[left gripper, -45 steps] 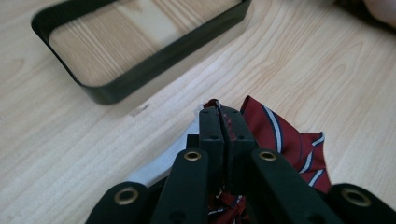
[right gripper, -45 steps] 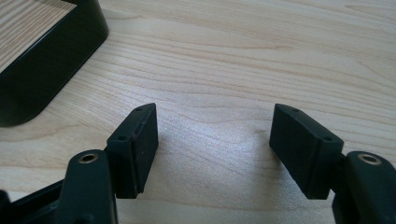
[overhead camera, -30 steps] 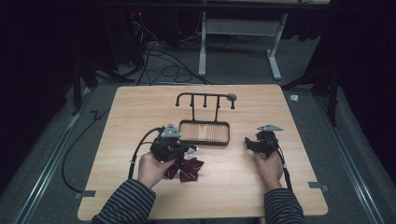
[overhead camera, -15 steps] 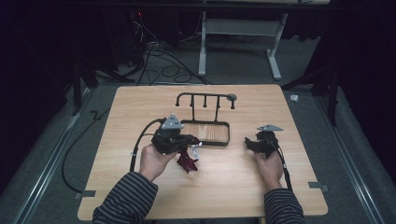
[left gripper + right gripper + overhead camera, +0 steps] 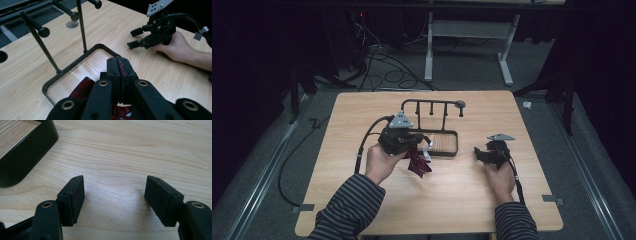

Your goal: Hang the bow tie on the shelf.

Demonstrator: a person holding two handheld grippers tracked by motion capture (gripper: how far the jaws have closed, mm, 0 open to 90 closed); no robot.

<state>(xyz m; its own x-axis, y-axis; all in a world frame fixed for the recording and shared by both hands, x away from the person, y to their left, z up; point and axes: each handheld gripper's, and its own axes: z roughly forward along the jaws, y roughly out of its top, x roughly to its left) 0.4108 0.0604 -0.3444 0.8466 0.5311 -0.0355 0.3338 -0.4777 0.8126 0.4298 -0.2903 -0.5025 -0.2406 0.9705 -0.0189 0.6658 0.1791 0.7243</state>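
— Gripping what, on the left side?
— Dark red patterned cloth [image 5: 418,162], pinched in the left gripper [image 5: 119,65]; jaws pressed together with only a sliver of red fabric between them. Rest of the cloth hanging below, just off the wooden table [image 5: 362,115], seen from the high view.
— Held where?
— Beside the near left corner of the black rack [image 5: 432,122], over the edge of its rectangular base frame. Left hand [image 5: 379,162] wrapped round the gripper body, striped sleeve [image 5: 349,210] coming in from the bottom edge.
— And the rack itself?
— Standing mid-table, upright posts carrying a top bar with short knob-tipped pegs. Close ahead of the jaws in the left gripper view.
— Right side?
— Right gripper [image 5: 115,195] spread wide apart, holding nothing, bare wood grain between the jaws. Resting low over the table, right of the rack and well apart from the cloth. Corner of the rack's black base at upper left in the right gripper view. Right hand [image 5: 499,177] behind it on the table, cable [image 5: 517,185] trailing back along the wrist.
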